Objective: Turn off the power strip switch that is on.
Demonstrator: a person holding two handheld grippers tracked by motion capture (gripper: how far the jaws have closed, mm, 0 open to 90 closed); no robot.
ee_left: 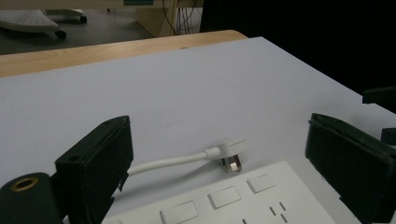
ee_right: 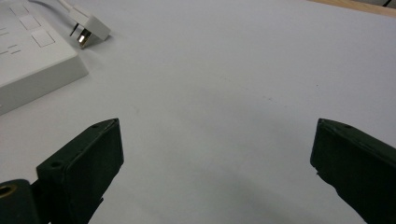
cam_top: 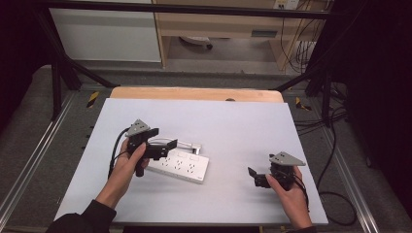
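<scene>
Jaws on both grippers stand wide apart and hold nothing. At the left, the left gripper point(cam_top: 163, 138) hangs over the left end of the strip point(cam_top: 179, 166), its jaws spread above the white casing and not touching it; in the left gripper view the strip's point(ee_left: 233, 200) switches and sockets lie between and below the two black jaws. A hand point(cam_top: 130, 162) grips it from the near side, a dark sleeve at the near edge.

The strip lies a little left of the middle of the surface point(cam_top: 233, 121), slanting from far left to near right. Its white plug point(cam_top: 195, 145) rests on the surface just beyond its far edge, on a short white cord point(ee_left: 168, 163); its metal pins show in the left gripper view point(ee_left: 231, 156).

At the right, the right gripper point(cam_top: 253, 175) sits low near the near right corner, well apart from the strip, jaws pointing left toward it. In the right gripper view bare surface lies between its jaws, with the strip's point(ee_right: 32, 60) corner and the plug point(ee_right: 91, 28) at the far left.

The surface is a pale sheet over a wooden top point(cam_top: 194, 93) whose far edge shows. Beyond it are grey floor point(cam_top: 233, 53), a black frame point(cam_top: 58, 63), a wooden desk point(cam_top: 218, 24) and cables point(cam_top: 301, 48) at the far right.
</scene>
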